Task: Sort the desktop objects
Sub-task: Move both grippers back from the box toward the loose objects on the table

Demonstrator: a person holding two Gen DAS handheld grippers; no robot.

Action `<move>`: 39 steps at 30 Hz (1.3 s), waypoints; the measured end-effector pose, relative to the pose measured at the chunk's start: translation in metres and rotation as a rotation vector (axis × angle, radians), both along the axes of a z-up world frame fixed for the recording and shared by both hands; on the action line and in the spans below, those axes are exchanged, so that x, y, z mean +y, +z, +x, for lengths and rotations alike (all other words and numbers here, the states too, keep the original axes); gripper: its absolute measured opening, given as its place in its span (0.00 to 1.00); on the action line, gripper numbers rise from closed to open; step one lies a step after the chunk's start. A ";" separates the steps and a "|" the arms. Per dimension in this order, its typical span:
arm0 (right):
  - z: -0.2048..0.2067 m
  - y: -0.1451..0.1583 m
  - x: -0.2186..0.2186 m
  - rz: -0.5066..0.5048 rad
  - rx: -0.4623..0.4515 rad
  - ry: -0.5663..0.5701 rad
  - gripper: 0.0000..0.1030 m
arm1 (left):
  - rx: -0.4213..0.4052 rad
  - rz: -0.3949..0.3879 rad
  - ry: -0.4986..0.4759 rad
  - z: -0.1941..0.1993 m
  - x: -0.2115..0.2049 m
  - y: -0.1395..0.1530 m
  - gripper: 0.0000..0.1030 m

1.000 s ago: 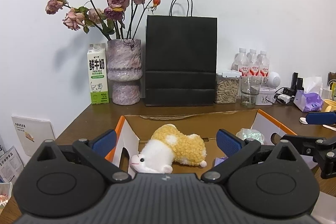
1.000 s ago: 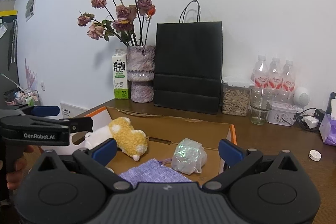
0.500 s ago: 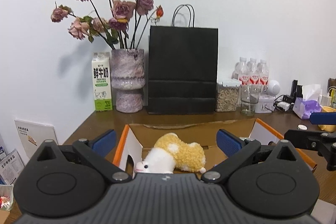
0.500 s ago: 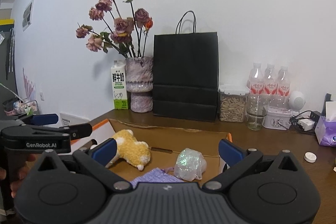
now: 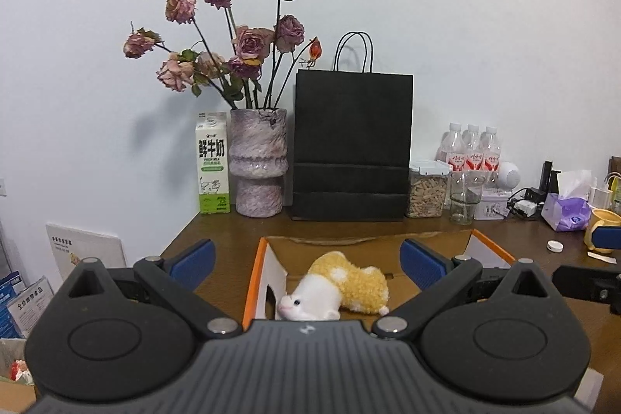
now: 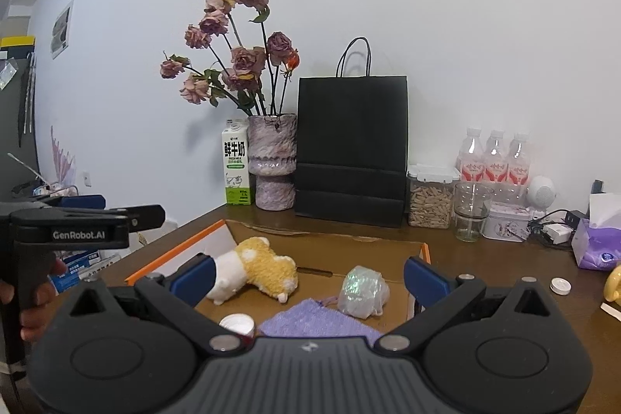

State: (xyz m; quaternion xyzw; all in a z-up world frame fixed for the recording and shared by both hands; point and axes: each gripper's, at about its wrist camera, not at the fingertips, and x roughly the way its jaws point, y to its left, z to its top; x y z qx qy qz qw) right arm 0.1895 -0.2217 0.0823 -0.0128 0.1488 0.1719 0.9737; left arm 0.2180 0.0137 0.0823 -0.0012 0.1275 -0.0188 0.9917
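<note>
An open cardboard box [image 5: 268,251] [image 6: 388,246] with orange edges lies on the brown desk. Inside it are a yellow and white plush toy [image 5: 341,286] [image 6: 264,268], a shiny iridescent pouch [image 6: 363,291], a purple knit cloth [image 6: 314,321] and a small white round jar [image 6: 237,323]. My left gripper [image 5: 306,258] is open and empty, held above and behind the box's near edge. My right gripper [image 6: 308,276] is open and empty over the box. The left gripper also shows in the right wrist view [image 6: 77,220] at the far left.
Along the wall stand a milk carton [image 5: 211,165], a vase of dried roses [image 5: 258,161], a black paper bag [image 5: 351,146], a jar of seeds [image 5: 427,189], a glass [image 5: 465,196], water bottles [image 5: 471,150] and a tissue box [image 6: 599,239]. A white cap [image 6: 560,285] lies right of the box.
Both grippers have drawn back and risen from the box, so the box and its contents sit lower and smaller in view. Both stay open and empty.
</note>
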 end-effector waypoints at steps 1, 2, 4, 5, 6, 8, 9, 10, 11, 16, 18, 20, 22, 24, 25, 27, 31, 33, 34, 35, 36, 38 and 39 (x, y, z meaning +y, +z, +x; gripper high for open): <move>-0.005 0.000 -0.001 0.001 0.001 0.000 1.00 | 0.005 0.000 0.002 -0.003 0.001 -0.001 1.00; -0.009 -0.001 -0.002 0.003 0.002 0.000 1.00 | 0.009 -0.001 0.005 -0.007 0.002 -0.001 1.00; -0.019 -0.002 -0.004 0.005 0.005 -0.004 1.00 | 0.019 -0.003 0.013 -0.015 0.005 -0.004 1.00; -0.023 -0.004 -0.004 0.005 0.009 -0.005 1.00 | 0.024 -0.005 0.016 -0.018 0.007 -0.005 1.00; -0.026 -0.005 -0.005 0.004 0.013 -0.007 1.00 | 0.031 -0.007 0.019 -0.023 0.009 -0.007 1.00; -0.035 -0.009 -0.008 0.004 0.025 -0.011 1.00 | 0.046 -0.006 0.023 -0.031 0.012 -0.011 1.00; -0.039 -0.011 -0.009 0.005 0.031 -0.012 1.00 | 0.054 -0.006 0.026 -0.035 0.014 -0.014 1.00; -0.043 -0.013 -0.009 0.005 0.037 -0.013 1.00 | 0.063 -0.006 0.029 -0.040 0.015 -0.017 1.00; -0.048 -0.016 -0.010 0.006 0.044 -0.015 1.00 | 0.071 -0.007 0.032 -0.044 0.017 -0.019 1.00; -0.067 -0.030 -0.014 0.001 0.070 -0.029 1.00 | 0.109 -0.013 0.039 -0.065 0.020 -0.032 1.00; -0.074 -0.038 -0.014 -0.013 0.086 -0.036 1.00 | 0.121 -0.016 0.038 -0.073 0.021 -0.037 1.00; -0.079 -0.047 -0.014 -0.021 0.109 -0.038 1.00 | 0.133 -0.025 0.035 -0.081 0.023 -0.042 1.00; -0.084 -0.056 -0.013 -0.026 0.131 -0.037 1.00 | 0.147 -0.029 0.028 -0.089 0.025 -0.048 1.00; -0.089 -0.066 -0.012 -0.031 0.151 -0.038 1.00 | 0.157 -0.028 0.024 -0.096 0.025 -0.054 1.00; -0.091 -0.070 -0.012 -0.033 0.160 -0.039 1.00 | 0.166 -0.027 0.021 -0.099 0.024 -0.057 1.00; -0.095 -0.079 -0.012 -0.037 0.182 -0.044 1.00 | 0.187 -0.025 0.007 -0.104 0.022 -0.064 1.00; -0.101 -0.094 -0.011 -0.049 0.216 -0.059 1.00 | 0.222 -0.030 -0.014 -0.113 0.018 -0.078 1.00; -0.102 -0.099 -0.012 -0.056 0.229 -0.070 1.00 | 0.241 -0.036 -0.027 -0.115 0.015 -0.084 1.00; -0.102 -0.102 -0.012 -0.058 0.238 -0.074 1.00 | 0.249 -0.036 -0.031 -0.115 0.014 -0.086 1.00; -0.102 -0.105 -0.013 -0.059 0.247 -0.077 1.00 | 0.257 -0.035 -0.034 -0.114 0.013 -0.088 1.00; -0.100 -0.107 -0.013 -0.060 0.254 -0.080 1.00 | 0.261 -0.034 -0.036 -0.114 0.012 -0.089 1.00; -0.099 -0.111 -0.014 -0.061 0.270 -0.090 1.00 | 0.268 -0.036 -0.044 -0.113 0.010 -0.092 1.00; -0.098 -0.113 -0.014 -0.062 0.275 -0.094 1.00 | 0.272 -0.036 -0.047 -0.113 0.009 -0.093 1.00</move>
